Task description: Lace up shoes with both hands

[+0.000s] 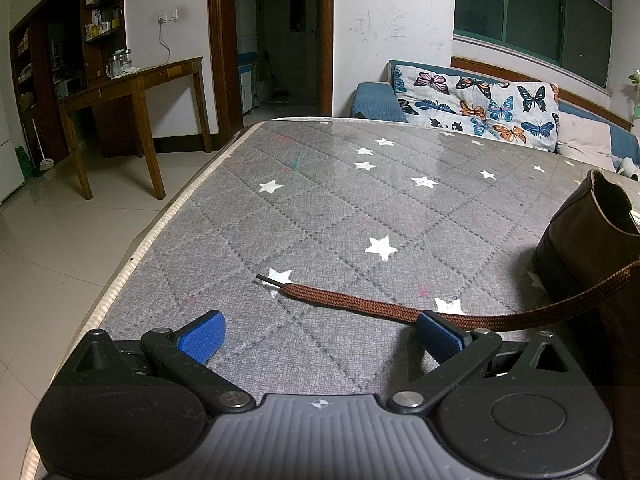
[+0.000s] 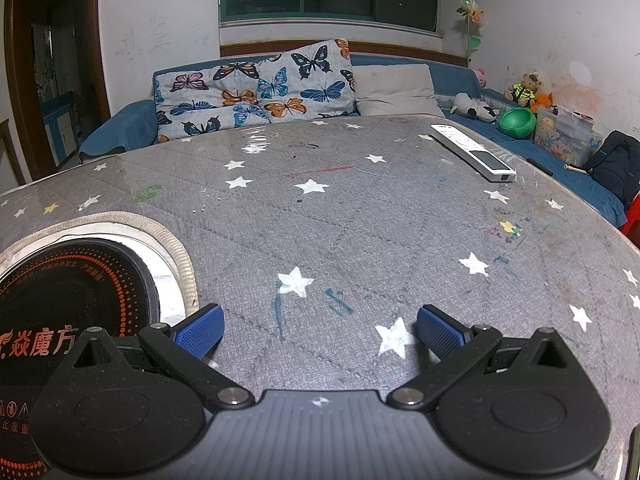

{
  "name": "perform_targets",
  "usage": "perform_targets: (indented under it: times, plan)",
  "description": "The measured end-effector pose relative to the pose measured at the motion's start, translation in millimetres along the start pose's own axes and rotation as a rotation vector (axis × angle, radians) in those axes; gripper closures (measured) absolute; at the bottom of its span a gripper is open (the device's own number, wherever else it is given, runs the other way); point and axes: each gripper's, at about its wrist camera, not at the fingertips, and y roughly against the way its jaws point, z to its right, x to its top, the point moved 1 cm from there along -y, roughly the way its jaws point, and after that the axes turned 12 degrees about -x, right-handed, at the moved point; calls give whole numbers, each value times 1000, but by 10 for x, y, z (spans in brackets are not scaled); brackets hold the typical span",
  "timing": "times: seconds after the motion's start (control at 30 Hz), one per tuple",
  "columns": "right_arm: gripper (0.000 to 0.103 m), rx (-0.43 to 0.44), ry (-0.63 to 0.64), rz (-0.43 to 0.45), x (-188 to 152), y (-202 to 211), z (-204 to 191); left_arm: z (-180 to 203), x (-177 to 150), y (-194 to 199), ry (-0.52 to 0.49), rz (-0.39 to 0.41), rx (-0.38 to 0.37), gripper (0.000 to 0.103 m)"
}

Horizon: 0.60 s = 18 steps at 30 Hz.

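Note:
A dark brown shoe (image 1: 588,248) stands at the right edge of the left wrist view, only partly in frame. A brown flat lace (image 1: 360,300) runs from it leftward across the grey star-patterned table cover (image 1: 320,200) and ends in a thin black tip (image 1: 266,279). My left gripper (image 1: 320,334) is open just behind the lace, and the lace passes over its right blue pad (image 1: 438,334). My right gripper (image 2: 319,330) is open above the bare cover (image 2: 360,220), with nothing between its fingers. No shoe or lace shows in the right wrist view.
A round black induction hob (image 2: 72,292) is set into the table at the right gripper's left. A white remote control (image 2: 472,152) lies at the far right. A blue sofa with butterfly cushions (image 2: 260,88) stands behind the table. The table's left edge (image 1: 160,224) drops to a tiled floor.

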Motion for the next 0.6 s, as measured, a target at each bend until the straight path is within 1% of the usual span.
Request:
perform_targets:
  times: [0.6]
  plan:
    - [0,0,0,0,0,0,0,-2,0,0,0,0,0,0]
